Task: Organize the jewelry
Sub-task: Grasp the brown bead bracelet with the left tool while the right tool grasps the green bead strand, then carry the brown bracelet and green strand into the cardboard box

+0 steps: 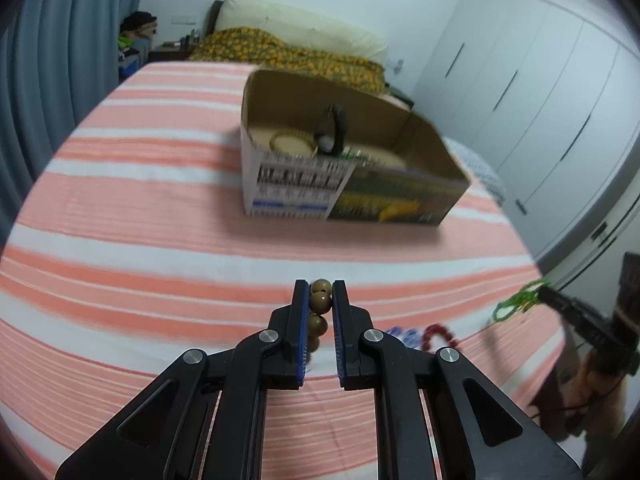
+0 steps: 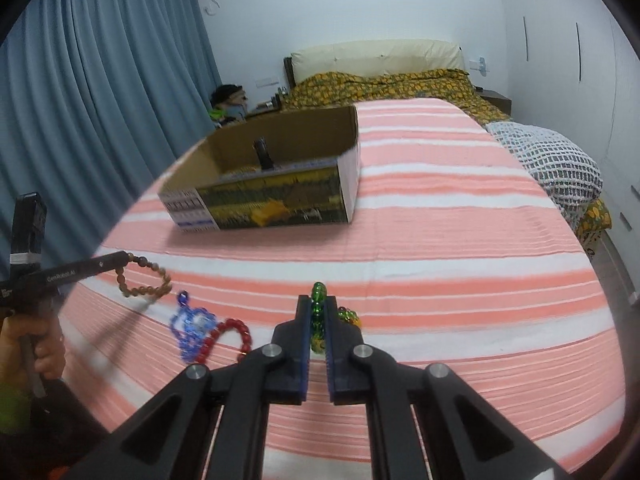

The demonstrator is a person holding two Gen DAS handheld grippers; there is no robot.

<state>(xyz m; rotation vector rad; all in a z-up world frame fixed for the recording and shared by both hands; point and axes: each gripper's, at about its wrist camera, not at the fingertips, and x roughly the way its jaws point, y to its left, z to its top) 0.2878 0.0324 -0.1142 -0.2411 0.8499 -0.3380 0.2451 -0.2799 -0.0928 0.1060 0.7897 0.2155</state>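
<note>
My left gripper [image 1: 320,294] is shut on a brown wooden bead bracelet [image 1: 319,312] and holds it above the striped bed; the bracelet hangs as a loop in the right wrist view [image 2: 146,280]. My right gripper [image 2: 319,302] is shut on a green bead bracelet [image 2: 318,314], also seen at the right edge of the left wrist view [image 1: 516,302]. An open cardboard box [image 1: 344,196] stands farther back on the bed, holding a yellowish bangle [image 1: 291,141] and a dark upright item [image 1: 333,128]. A blue bead piece [image 2: 191,326] and a red bead bracelet [image 2: 224,338] lie on the bed.
The bed has a pink and white striped cover [image 2: 460,220]. A yellow-patterned quilt [image 2: 384,84] and a pillow lie at the head. A white netted blanket [image 2: 552,164] is at the bed's right edge. Blue curtains [image 2: 100,100] hang to the left, wardrobes [image 1: 520,92] to the right.
</note>
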